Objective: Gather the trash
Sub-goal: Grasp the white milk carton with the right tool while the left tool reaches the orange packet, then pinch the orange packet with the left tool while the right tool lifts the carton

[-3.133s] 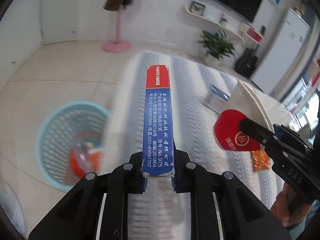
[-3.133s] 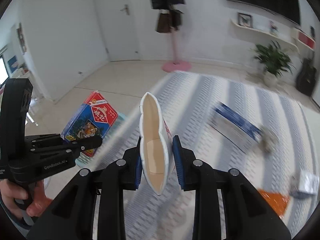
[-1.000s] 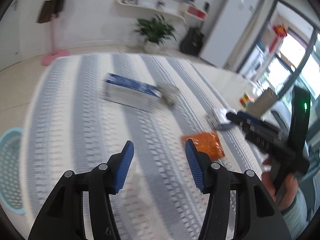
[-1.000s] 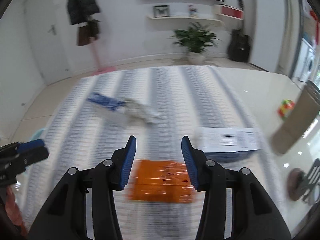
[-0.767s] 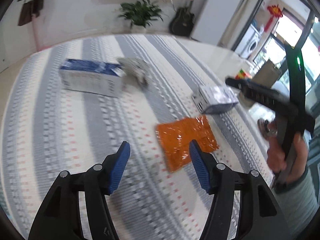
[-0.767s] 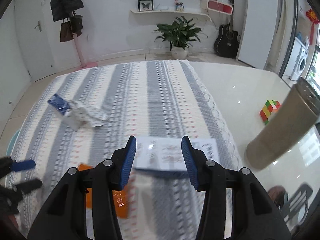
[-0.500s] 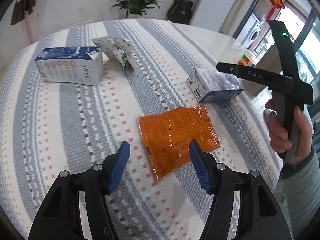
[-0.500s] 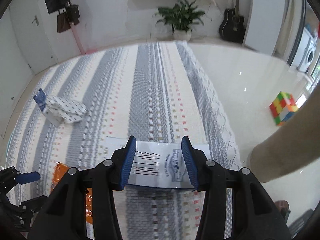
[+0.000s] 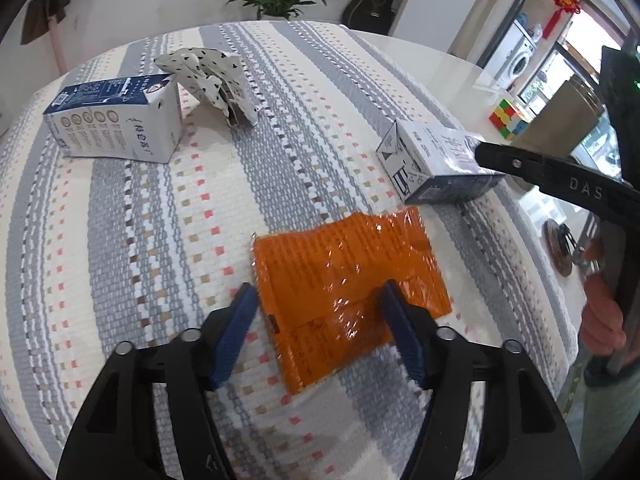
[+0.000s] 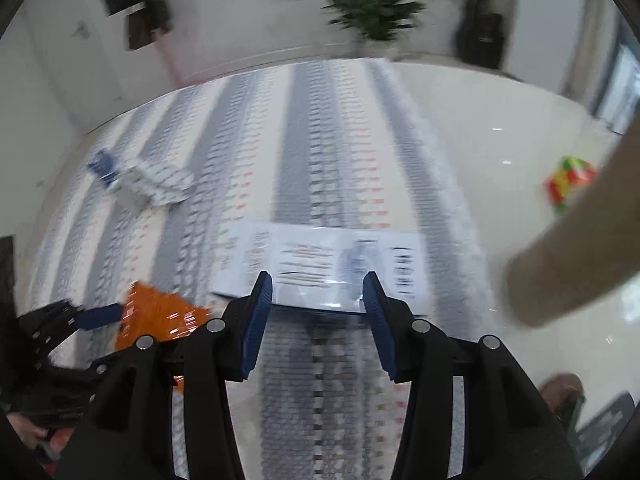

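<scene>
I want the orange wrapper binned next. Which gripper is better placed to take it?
Left. The left gripper has just been opening and its jaws straddle the orange wrapper on the rug, not yet pressing it. The right gripper faces the white carton instead.

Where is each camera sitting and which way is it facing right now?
Left wrist: on the left gripper, angled down at the orange wrapper between its open jaws; the person's right hand shows at right.
Right wrist: on the right gripper, angled down at the white carton lying just ahead of its open jaws.
Shared: striped rug, orange wrapper, white carton, each other's gripper.
</scene>
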A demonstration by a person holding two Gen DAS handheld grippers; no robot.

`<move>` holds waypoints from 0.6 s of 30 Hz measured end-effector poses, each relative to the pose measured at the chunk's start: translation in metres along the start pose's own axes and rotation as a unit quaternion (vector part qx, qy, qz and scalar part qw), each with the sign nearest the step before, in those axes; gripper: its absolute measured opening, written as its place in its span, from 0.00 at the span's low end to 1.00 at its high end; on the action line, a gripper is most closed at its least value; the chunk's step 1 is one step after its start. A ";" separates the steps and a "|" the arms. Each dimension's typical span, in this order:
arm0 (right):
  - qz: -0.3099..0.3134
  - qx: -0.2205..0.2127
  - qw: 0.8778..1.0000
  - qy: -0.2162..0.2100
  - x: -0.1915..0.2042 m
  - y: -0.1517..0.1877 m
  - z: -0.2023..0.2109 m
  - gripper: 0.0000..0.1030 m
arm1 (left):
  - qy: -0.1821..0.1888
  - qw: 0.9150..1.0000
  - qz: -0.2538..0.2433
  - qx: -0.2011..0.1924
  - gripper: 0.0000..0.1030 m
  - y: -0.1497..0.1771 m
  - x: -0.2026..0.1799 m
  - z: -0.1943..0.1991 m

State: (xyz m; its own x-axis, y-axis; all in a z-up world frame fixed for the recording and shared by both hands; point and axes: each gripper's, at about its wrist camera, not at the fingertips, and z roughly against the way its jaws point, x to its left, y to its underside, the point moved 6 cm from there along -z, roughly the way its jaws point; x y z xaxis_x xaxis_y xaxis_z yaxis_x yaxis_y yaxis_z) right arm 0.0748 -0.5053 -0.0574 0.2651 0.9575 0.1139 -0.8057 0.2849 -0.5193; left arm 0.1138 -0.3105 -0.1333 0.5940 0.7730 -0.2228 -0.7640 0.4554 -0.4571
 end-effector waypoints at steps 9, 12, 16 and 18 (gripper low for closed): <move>-0.064 -0.021 0.997 0.024 -0.027 -0.001 0.001 0.67 | -0.075 0.996 -0.045 0.001 0.85 0.000 -0.021 -0.015; -0.067 -0.004 0.998 0.016 -0.030 -0.005 -0.010 0.69 | -0.090 0.994 -0.057 -0.001 0.78 0.001 -0.022 -0.015; -0.056 0.000 0.998 0.006 -0.021 -0.004 -0.015 0.71 | -0.102 0.994 -0.049 -0.008 0.48 -0.001 -0.015 -0.006; -0.055 0.002 0.998 -0.026 -0.008 -0.003 -0.013 0.71 | -0.099 0.994 -0.045 -0.012 0.28 -0.001 -0.014 -0.002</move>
State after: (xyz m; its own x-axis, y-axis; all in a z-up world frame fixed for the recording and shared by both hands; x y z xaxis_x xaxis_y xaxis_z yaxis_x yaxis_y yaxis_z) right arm 0.0818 -0.5142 -0.0678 0.3245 0.9212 0.2147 -0.7753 0.3891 -0.4975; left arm 0.1070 -0.3234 -0.1315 0.5970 0.8022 -0.0080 -0.7026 0.5180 -0.4879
